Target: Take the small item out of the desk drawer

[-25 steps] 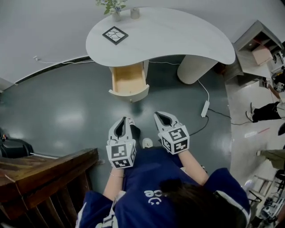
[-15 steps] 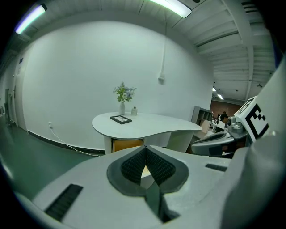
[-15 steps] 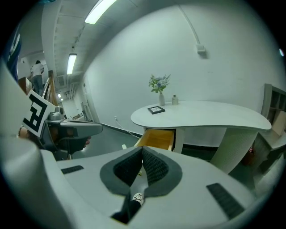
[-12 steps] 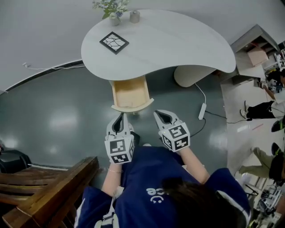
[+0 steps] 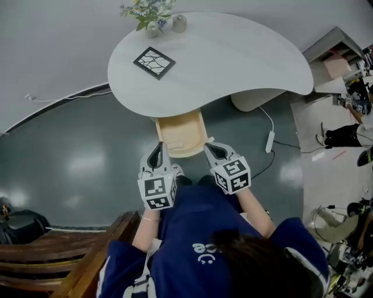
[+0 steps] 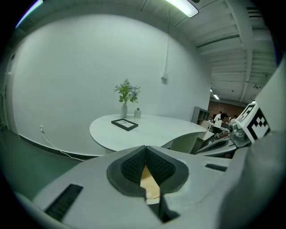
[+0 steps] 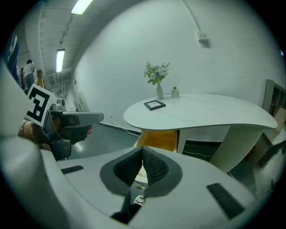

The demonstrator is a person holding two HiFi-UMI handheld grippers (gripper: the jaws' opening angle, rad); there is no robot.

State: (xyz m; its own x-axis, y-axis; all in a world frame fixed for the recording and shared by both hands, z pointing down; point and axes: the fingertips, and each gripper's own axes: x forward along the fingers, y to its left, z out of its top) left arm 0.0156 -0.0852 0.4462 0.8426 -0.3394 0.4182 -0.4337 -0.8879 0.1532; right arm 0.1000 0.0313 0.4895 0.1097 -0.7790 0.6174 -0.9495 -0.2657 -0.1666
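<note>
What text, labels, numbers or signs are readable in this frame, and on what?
Blue shirt: white print, upside down and partly hidden, not readable.
Left gripper and right gripper: square markers only, no words.
Framed picture: line pattern, no text.

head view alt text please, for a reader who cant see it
Seen from above, a person in a blue top holds the left tongs and right tongs, both shut, toward an open wooden drawer under a curved white desk. A framed picture and a vase of flowers sit on the desk.
</note>
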